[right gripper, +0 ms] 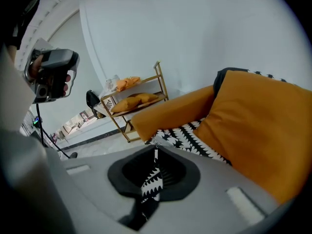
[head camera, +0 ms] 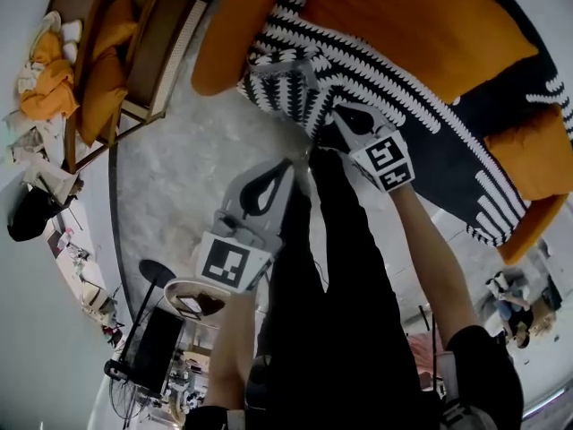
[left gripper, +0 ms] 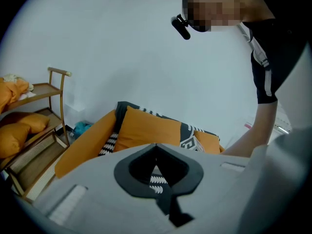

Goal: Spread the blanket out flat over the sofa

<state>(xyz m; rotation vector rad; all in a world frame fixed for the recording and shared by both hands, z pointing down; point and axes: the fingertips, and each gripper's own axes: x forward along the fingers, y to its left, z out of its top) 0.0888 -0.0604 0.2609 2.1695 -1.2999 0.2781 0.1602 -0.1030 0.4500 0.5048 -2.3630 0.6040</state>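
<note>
Blanket (head camera: 376,70), soft, light and limp by its look, lies draped over the seat of the orange sofa (head camera: 403,16), its near edge clenched in both left claw (head camera: 288,163) and right claw (head camera: 338,113), and likely spreads best held at the hem, claws well apart.

A blanket (head camera: 376,70) lies across the orange sofa (head camera: 224,43). Orange cushions (head camera: 412,16) sit on the blanket. The sofa stands on the floor (head camera: 197,150).

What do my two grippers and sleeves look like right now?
Left gripper and right gripper are light grey, with black-lined teardrop openings between the jaws. Each carries a white cube with black square markers. Short black sleeves.
</note>
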